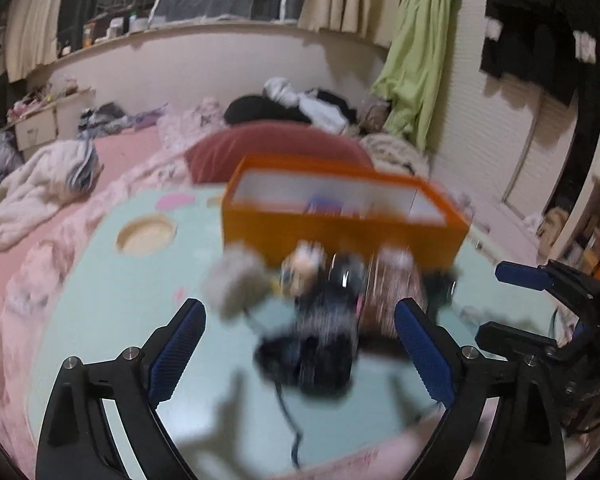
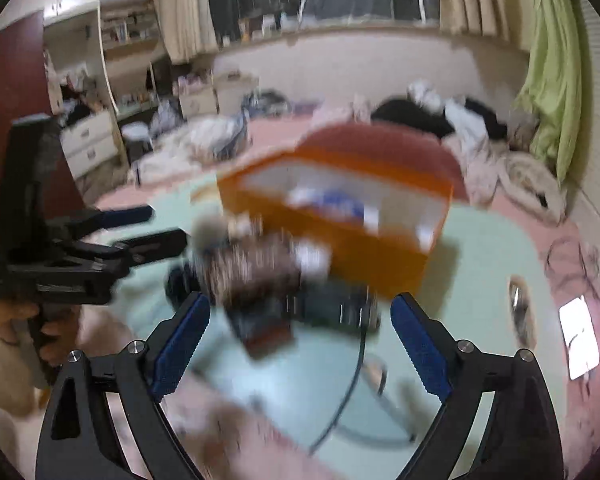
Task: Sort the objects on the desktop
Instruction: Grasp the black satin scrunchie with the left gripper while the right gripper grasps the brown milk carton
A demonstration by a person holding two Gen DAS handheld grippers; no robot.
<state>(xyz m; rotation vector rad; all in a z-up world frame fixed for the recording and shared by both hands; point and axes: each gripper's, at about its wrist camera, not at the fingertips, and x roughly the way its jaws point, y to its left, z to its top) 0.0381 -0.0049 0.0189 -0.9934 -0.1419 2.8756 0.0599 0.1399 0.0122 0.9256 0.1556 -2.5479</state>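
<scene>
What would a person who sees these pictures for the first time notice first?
First, the bright orange rectangular box with its pale inside, standing open on the pale green round table. Just in front of it lies a blurred heap of small furry and dark objects, between the open left gripper fingers. Behind, a dark red cushion lies on the pink bed.

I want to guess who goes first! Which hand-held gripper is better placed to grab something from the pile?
Probably left: the left hand-held gripper is open with the blurry pile centred between its fingers; the right hand-held gripper looks similar, so it's close.
</scene>
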